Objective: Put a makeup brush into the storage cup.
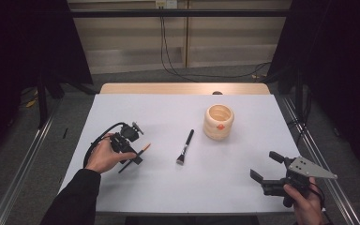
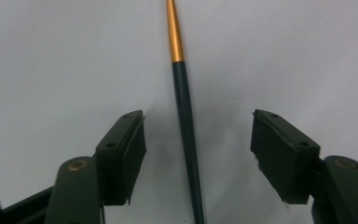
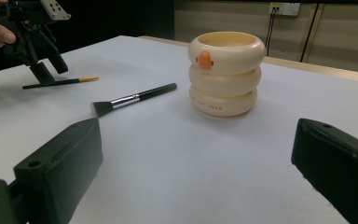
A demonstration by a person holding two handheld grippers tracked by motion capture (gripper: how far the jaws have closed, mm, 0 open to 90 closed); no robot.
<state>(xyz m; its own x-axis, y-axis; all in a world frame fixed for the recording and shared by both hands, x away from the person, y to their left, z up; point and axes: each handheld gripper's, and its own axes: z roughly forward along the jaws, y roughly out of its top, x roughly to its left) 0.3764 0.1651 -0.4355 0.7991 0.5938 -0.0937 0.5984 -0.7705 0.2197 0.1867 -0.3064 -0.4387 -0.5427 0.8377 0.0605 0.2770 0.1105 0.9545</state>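
left tool (image 2: 198, 154) down over the thin brush (image 2: 187, 126) lying on the white surface (image 1: 168, 187), jaws apart either side without touching, bristle tip cut off, right tool (image 1: 268, 166) wide apart near the edge, cream pot (image 1: 218, 121) further back

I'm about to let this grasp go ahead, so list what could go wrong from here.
1. The thin dark pen with the orange tip lies flat on the white table between the left gripper's open jaws, untouched; it may roll or slip as they close.
2. The jaws sit low, so their pads may scrape the table.
3. The black flat-bristled brush lies nearby and could be knocked.
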